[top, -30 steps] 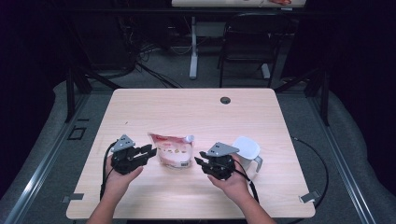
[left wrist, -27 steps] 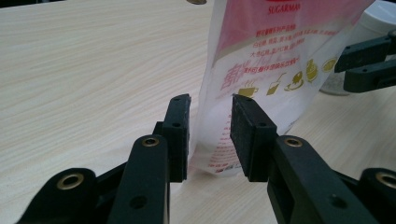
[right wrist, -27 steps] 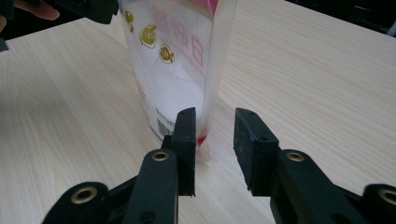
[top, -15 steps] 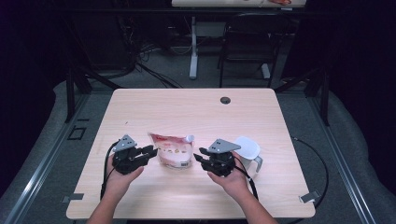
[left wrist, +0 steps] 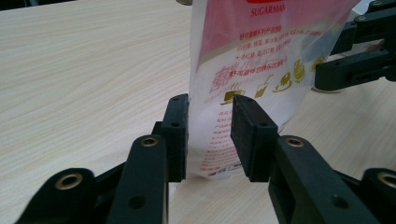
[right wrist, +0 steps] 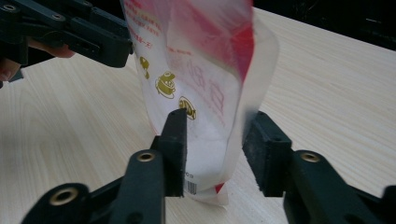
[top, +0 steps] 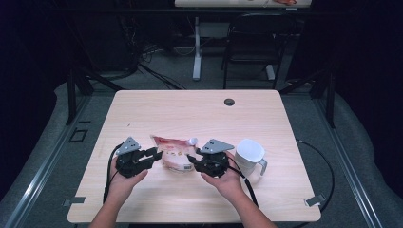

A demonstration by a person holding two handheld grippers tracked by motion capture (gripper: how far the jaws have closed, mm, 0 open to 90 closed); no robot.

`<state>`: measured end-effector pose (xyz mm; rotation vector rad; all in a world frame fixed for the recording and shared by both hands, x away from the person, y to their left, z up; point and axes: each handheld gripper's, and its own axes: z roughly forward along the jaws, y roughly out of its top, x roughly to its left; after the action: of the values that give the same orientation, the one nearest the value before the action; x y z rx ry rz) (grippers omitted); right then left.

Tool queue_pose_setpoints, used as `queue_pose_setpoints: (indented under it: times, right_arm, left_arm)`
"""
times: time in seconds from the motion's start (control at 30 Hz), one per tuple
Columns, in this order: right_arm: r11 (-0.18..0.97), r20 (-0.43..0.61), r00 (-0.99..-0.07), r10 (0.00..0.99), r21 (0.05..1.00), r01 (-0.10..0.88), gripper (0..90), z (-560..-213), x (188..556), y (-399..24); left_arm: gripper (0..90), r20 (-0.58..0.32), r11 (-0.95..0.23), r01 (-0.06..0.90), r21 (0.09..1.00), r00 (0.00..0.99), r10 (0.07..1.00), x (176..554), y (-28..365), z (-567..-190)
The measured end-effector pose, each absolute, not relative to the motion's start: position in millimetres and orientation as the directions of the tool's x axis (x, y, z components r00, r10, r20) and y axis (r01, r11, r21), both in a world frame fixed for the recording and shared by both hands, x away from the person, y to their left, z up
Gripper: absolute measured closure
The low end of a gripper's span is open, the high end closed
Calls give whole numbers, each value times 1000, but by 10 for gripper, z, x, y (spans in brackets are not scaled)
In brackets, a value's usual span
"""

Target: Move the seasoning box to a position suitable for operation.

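Observation:
A pink-and-white spouted pouch [top: 173,154] stands near the table's front, between my two grippers. My left gripper [top: 154,154] comes at it from the left. In the left gripper view its pads [left wrist: 210,135] press on the lower corner of the pouch [left wrist: 261,56], though the jaws have just eased open a little. My right gripper [top: 192,159] comes from the right. Its jaws [right wrist: 212,154] have just been opening and straddle the pouch [right wrist: 201,70]: the left pad touches it, the right pad stands off.
A white mug [top: 249,153] stands just right of my right hand. The wooden table [top: 199,114] has a cable grommet [top: 229,102] near its far edge. Cables trail from both grippers toward the front. A chair [top: 252,47] stands beyond the table.
Hands, pouch and mug keep their places. The high view is too small to show any jaw movement.

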<state>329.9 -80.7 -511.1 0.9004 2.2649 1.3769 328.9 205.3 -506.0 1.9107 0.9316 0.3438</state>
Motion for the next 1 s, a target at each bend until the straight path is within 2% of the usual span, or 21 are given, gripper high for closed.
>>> queue_pose_setpoints:
  times: [0.13, 0.33, 0.47, 0.8, 1.0]
  right_arm:
    - [313, 62, -740, 669, 880, 357, 713, -5093, 3289, -819]
    - [328, 66, -755, 652, 873, 360, 759, -5064, 3212, -819]
    - [315, 108, -761, 639, 866, 387, 800, -5051, 3164, -840]
    - [302, 156, -775, 612, 860, 411, 812, -5061, 3045, -890]
    - [303, 140, -779, 612, 867, 395, 771, -5077, 3003, -919]
  left_arm:
    - [709, -134, -268, 457, 848, 674, 726, 3270, 2039, -5037]
    - [736, -137, -266, 457, 849, 676, 724, 3244, 2034, -5019]
    - [763, -134, -265, 455, 850, 674, 727, 3218, 2019, -5017]
    - [765, -146, -268, 453, 851, 692, 707, 3117, 2020, -4975]
    - [725, -143, -270, 445, 854, 699, 701, 3109, 2017, -4981]
